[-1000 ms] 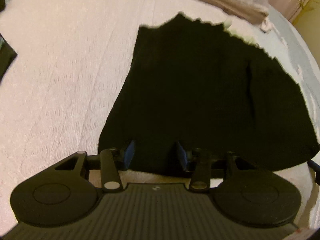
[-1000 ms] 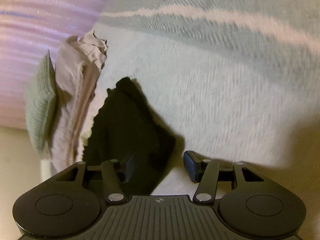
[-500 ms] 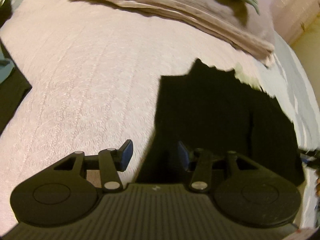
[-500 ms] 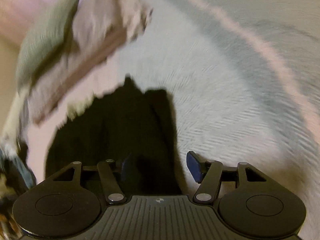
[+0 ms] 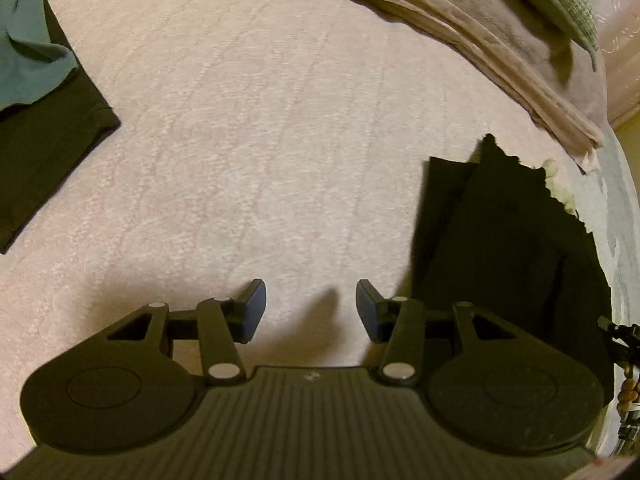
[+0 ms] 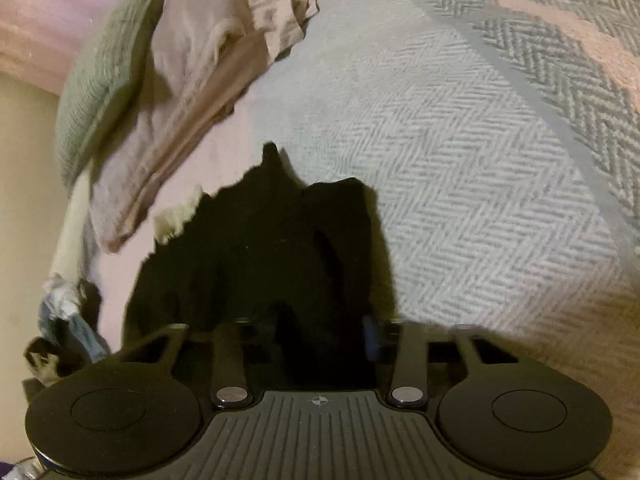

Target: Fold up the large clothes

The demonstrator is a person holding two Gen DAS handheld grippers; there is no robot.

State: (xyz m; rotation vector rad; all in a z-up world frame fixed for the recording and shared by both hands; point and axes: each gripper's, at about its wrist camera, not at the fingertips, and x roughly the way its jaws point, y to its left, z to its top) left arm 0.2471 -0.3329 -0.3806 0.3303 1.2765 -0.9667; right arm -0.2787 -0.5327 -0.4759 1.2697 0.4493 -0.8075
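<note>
A pale bed (image 5: 280, 140) carries the work. The left tool (image 5: 310, 308) hangs spread and empty just beside the black garment (image 6: 260, 248), whose near edge sits between the closing right tool (image 6: 320, 344). Judged: regrasping; next, fold toward the beige pillows (image 6: 208, 72) beyond.

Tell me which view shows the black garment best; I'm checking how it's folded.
The left wrist view: the black garment lies flat with its layered edges and jagged far hem visible, beside the left tool. The right wrist view shows it as one dark mass, partly hidden by the closing right tool.
</note>
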